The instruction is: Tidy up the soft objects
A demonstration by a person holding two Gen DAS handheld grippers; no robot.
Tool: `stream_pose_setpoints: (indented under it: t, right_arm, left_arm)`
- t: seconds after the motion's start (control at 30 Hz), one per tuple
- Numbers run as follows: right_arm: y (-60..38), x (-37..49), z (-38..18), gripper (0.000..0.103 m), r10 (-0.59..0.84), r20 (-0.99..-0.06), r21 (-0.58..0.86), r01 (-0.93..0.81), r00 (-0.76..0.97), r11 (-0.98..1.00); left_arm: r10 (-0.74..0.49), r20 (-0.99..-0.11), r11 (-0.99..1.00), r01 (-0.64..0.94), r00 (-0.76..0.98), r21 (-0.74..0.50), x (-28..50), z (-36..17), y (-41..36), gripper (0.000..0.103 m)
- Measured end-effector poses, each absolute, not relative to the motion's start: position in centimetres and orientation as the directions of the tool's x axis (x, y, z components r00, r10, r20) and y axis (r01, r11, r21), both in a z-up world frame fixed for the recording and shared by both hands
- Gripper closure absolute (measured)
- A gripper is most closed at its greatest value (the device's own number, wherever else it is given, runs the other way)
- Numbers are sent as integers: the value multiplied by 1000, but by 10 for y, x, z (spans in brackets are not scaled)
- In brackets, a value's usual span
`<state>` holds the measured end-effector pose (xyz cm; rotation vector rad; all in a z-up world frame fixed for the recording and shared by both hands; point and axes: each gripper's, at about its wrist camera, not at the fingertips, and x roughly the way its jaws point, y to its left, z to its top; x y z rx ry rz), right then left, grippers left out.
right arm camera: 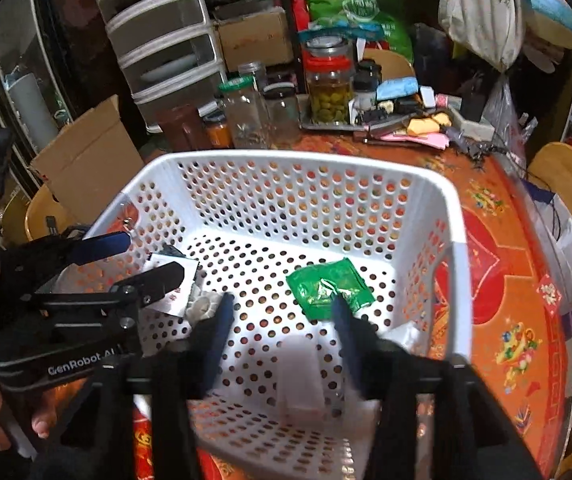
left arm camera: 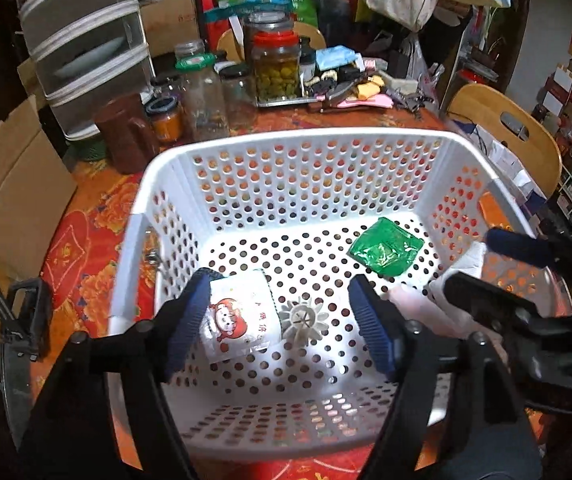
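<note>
My left gripper (left arm camera: pixel 282 320) hangs over the near half of the white basket (left arm camera: pixel 293 138), fingers wide apart and holding nothing. The white pouch (left arm camera: pixel 238 316) with the red cartoon face lies on the basket floor, just inside my left finger (left arm camera: pixel 190 320) as the left camera sees it; whether they touch I cannot tell. A small white ribbed disc (left arm camera: pixel 303 320) sits on the floor between the two fingers.

The green pouch (right arm camera: pixel 327 288) lies toward the basket's right side, well apart from the white pouch. In the right camera it lies just beyond the tip of the right-hand finger (right arm camera: pixel 345 320) of my right gripper (right arm camera: pixel 282 316). Those fingers are also spread and empty. Below them a pale, blurred packet (right arm camera: pixel 301 380) lies near the basket's front wall.

The middle of the basket floor is open, with walls on all sides. The basket stands on the red and orange surface (right arm camera: pixel 497 248), with jars (left arm camera: pixel 276 68) behind it and bare cloth to its right.
</note>
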<state>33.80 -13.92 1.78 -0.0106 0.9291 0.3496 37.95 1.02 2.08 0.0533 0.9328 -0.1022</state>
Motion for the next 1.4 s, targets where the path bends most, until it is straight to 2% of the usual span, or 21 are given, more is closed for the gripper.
stream_pose_setpoints:
  t: [0.07,0.23,0.33,0.43,0.6,0.73,1.0,1.4]
  right_arm:
    - [-143,326,27,21,290,-767,133,-300,572,945]
    - [-159,290,49,6,311,-701,159,-284,642,946]
    - [-167,267,57,0,320,-667,175,-275,673,945]
    - [-169,244,59,0,303,-657,160,-265,690,951]
    - [-174,199,60,0,216,-637,79,-217,740,973]
    - [-184,167,57,0,203,-609,80,-195,766,977]
    - [-196,118,41,0,183,-629,98,-157,756,983]
    - [-168,85,44,0,240,-620,91,-235,747,968]
  left_arm:
    - [-69,-781,994,110,621,0,365,32,13,22]
    - [-7,-720,998,49,694,38,316,56,21,13]
    - [-22,-693,999,49,721,19,279,67,24,5]
    - [-42,-662,999,47,748,-10,245,77,30,0]
    - [-47,-604,999,44,796,-19,184,87,34,0]
    - [-78,-609,997,73,789,-33,151,82,30,0]
    - [-59,-626,997,73,778,-3,98,63,18,0]
    - [-35,-626,999,45,779,0,87,61,27,0]
